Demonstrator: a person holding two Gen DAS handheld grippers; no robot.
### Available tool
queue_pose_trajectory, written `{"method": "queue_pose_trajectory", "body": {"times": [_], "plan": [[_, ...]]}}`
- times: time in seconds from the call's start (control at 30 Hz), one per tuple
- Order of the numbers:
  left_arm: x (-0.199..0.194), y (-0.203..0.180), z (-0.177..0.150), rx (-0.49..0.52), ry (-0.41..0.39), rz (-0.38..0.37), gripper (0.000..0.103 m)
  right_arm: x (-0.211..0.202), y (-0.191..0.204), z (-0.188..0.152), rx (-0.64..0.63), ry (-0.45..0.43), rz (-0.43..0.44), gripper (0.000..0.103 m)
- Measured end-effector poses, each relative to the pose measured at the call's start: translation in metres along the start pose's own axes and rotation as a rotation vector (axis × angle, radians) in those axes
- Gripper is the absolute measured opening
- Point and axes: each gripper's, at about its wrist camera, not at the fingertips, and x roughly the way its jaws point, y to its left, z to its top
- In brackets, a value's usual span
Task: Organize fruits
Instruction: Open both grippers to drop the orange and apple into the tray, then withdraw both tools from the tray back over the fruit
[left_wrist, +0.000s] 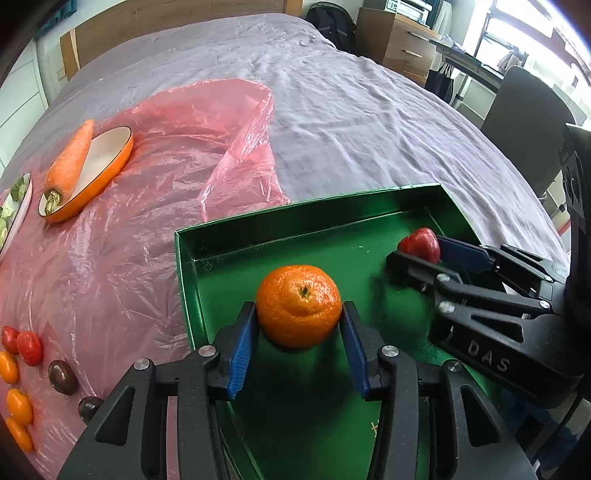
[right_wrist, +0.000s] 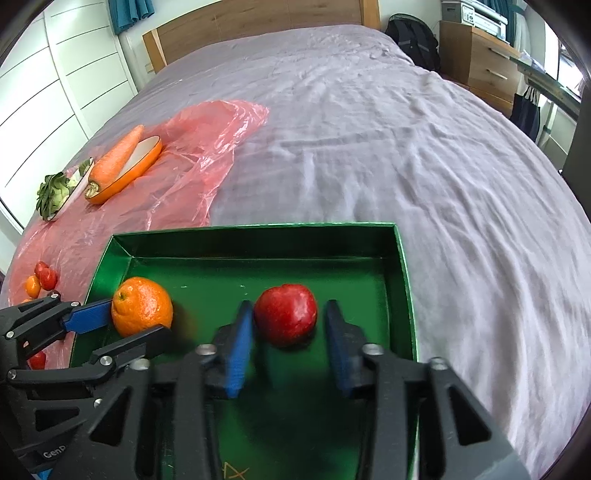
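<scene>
A green tray (left_wrist: 295, 216) (right_wrist: 258, 230) lies on the bed. My left gripper (left_wrist: 299, 319) is shut on an orange (left_wrist: 299, 308) inside the tray's left part; the orange also shows in the right wrist view (right_wrist: 142, 306). My right gripper (right_wrist: 288, 321) is open around a red apple (right_wrist: 286, 317) that rests on the tray floor, with a gap at the right finger. The apple (left_wrist: 421, 243) and right gripper (left_wrist: 424, 254) also show in the left wrist view.
A pink plastic sheet (left_wrist: 166, 177) covers the bed's left side. On it lie an orange dish (left_wrist: 107, 173) with a carrot (left_wrist: 70, 158), a plate of greens (right_wrist: 59, 192), and several small tomatoes, strawberries and dark fruits (left_wrist: 33, 362). Grey bedsheet (right_wrist: 406, 147) spreads right.
</scene>
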Motion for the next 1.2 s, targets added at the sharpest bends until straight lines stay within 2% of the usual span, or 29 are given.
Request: {"method": "queue_pose_trajectory", "body": {"times": [0.03,0.3,0.53,0.97,1.2], "plan": [[-0.001,0.0,0.001,-0.001,-0.009,0.003,0.045,-0.001,-0.001,-0.001,0.007,-0.004,-0.001,0.099],[-0.022,-0.011,-0.004,0.019,-0.055,0.014,0.052,-0.024,-0.001,-0.005,0.017,-0.027,-0.021,0.1],[-0.056,-0.027,-0.02,0.04,-0.097,-0.002,0.052,-0.062,0.003,-0.02,0.003,-0.042,-0.046,0.1],[-0.138,-0.055,-0.074,0.067,-0.171,-0.001,0.052,-0.151,0.007,-0.078,0.021,-0.069,-0.067,0.1],[-0.175,-0.061,-0.109,0.11,-0.179,0.04,0.052,-0.194,0.017,-0.113,0.028,-0.092,-0.054,0.1]]}}
